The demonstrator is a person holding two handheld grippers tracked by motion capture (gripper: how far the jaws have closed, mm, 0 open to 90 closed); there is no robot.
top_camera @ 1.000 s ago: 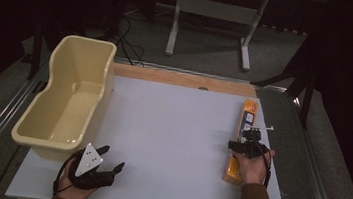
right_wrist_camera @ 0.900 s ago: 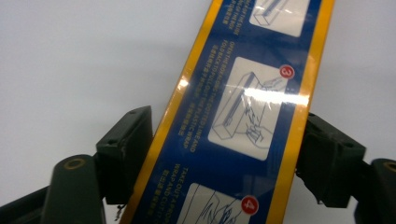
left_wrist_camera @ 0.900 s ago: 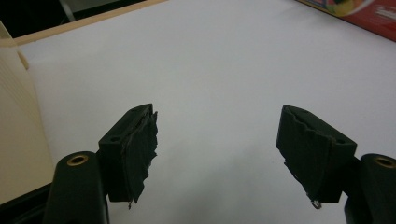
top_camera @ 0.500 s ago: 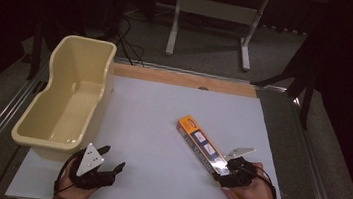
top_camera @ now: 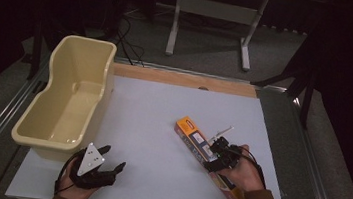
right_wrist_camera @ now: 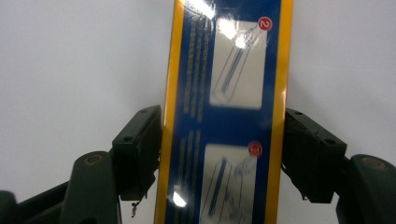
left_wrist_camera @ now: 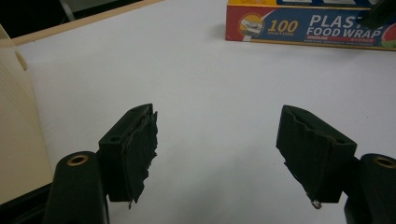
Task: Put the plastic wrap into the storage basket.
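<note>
Now food wrap box [right_wrist_camera: 224,116] clenched between right tongs [right_wrist_camera: 224,140]; left tongs [left_wrist_camera: 217,140] released, well apart.

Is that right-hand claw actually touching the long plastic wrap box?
Touching. In the right gripper view, the right gripper has both jaws pressed against the yellow edges of the food wrap box, with no gap visible.

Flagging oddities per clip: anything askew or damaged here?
The plastic wrap box lies diagonally on the white board, clamped by the right gripper. The left gripper's finger pad looks frayed. Nothing spilled.
</note>
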